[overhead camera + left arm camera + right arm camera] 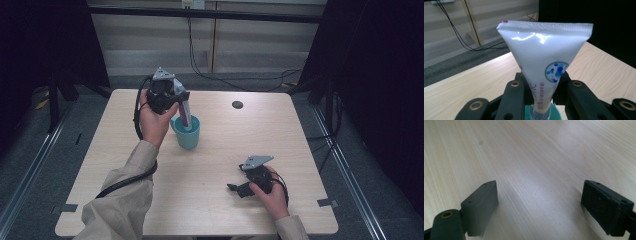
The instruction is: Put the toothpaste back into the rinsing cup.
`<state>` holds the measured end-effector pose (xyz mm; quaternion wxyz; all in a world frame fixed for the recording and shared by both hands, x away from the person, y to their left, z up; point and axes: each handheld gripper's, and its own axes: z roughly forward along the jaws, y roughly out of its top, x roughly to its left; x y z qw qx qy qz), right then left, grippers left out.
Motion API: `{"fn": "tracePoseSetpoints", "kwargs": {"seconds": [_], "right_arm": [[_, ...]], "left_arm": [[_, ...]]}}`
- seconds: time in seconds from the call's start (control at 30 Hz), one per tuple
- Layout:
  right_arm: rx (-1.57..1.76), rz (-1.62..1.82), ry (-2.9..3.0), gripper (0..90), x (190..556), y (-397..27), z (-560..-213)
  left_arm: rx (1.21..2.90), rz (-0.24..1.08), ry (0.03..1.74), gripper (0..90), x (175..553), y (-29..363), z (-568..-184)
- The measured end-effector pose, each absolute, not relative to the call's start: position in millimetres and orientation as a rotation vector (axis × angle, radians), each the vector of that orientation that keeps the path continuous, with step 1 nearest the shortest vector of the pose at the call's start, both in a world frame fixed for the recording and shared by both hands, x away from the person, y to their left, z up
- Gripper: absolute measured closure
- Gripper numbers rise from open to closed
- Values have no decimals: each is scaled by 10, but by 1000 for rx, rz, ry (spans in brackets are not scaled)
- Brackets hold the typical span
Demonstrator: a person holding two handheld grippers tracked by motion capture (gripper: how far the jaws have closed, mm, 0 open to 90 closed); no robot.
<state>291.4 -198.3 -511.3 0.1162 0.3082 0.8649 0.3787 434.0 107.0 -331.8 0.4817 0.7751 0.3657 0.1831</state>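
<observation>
The left gripper point(179, 102) is pinching a white tube point(544, 67) standing cap-down in the teal cup point(187, 132) at the table's point(300, 145) far left, while the right gripper point(235, 188) is resting near-right, jaws spread.

The light wood table point(210, 170) has a small round dark hole point(237, 105) near its far edge, plus grey tape tabs on the near corners, left point(68, 208) and right point(327, 202). Behind it there's grey carpet, a pale panelled wall point(150, 40) and black cables point(220, 75) hanging down onto the floor.
</observation>
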Motion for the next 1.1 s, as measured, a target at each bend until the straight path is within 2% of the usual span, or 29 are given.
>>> {"fn": "tracePoseSetpoints", "kwargs": {"seconds": [1.1], "right_arm": [[899, 1113, 2535, 130, 2915, -1984, -5115]], "left_arm": [[1917, 466, 918, 755, 4332, 984, -3753]]}}
